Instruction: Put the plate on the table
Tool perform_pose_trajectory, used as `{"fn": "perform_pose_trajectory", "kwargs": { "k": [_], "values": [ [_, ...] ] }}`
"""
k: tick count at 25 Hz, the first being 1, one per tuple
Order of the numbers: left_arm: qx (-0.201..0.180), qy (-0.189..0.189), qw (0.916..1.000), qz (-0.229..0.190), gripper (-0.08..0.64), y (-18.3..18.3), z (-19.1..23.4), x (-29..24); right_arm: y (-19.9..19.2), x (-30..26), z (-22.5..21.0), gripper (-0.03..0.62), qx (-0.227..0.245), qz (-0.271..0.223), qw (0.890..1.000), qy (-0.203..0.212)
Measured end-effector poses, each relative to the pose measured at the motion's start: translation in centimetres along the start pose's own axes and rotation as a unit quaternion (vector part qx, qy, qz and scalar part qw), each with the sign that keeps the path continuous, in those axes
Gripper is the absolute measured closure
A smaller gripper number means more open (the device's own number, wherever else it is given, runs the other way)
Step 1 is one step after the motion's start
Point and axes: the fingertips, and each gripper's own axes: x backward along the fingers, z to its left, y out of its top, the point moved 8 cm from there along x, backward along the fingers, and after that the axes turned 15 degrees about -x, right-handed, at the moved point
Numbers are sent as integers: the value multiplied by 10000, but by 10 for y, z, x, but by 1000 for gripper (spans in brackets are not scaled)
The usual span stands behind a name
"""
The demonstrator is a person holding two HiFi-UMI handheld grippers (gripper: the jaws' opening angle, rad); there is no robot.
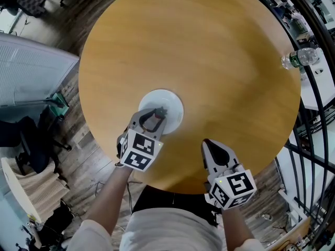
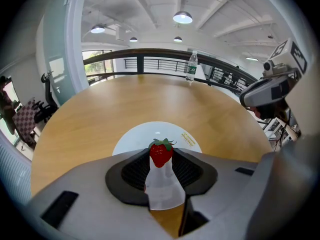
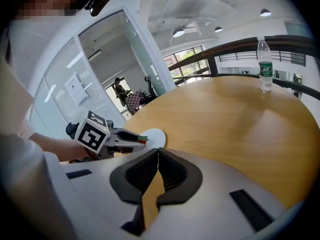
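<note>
Left gripper (image 2: pixel 161 159): ribbed dark pads pinched on a glossy red strawberry (image 2: pixel 161 153), green cap up, held over the near edge of the plate (image 1: pixel 171 101).
Plate: round, white, smooth, flat on the round pale-wood table (image 1: pixel 199 56), on the person's side.
Only the left gripper view shows a small yellow label (image 2: pixel 187 139) on the plate. The head view gives the table's full disc.
Right gripper (image 3: pixel 157 151): jaws pressed together, nothing between, over the table edge.
Clear plastic bottle (image 1: pixel 299 58): upright at the right rim.
</note>
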Motion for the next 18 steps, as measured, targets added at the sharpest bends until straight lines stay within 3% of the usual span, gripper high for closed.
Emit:
{"fn": "perform_pose_trajectory", "kwargs": {
  "k": [18],
  "values": [
    [-228, -189, 9984, 476, 407, 2, -4, -15, 2, -6, -4, 568, -77, 28, 10000, 42]
  ]
}}
